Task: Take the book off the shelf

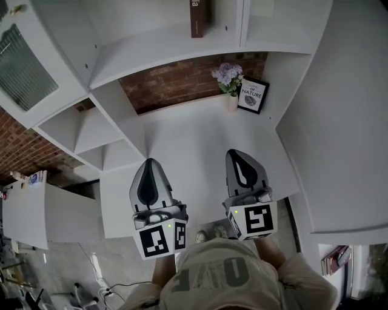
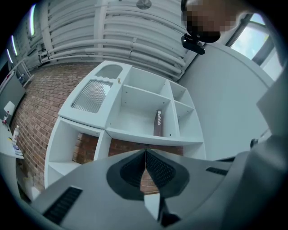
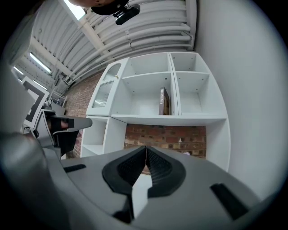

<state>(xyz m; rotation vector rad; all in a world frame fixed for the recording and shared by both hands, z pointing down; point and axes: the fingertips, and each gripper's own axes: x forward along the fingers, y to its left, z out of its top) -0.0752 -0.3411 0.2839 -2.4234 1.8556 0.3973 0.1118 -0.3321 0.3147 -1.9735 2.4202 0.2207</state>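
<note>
A dark brown book [image 1: 198,18] stands upright in a white shelf compartment, against its right divider; it also shows in the left gripper view as the book [image 2: 159,123] and in the right gripper view as the book [image 3: 163,101]. My left gripper [image 1: 150,164] and right gripper [image 1: 237,155] hang side by side over the white desktop [image 1: 188,136], well below the book. Both are shut with nothing between their jaws, as seen on the left gripper [image 2: 145,155] and the right gripper [image 3: 146,152].
A vase of purple flowers [image 1: 228,79] and a framed print [image 1: 252,95] stand at the back of the desktop against the brick wall [image 1: 170,82]. White shelf compartments [image 1: 79,130] open to the left. A white side panel [image 1: 339,121] rises on the right.
</note>
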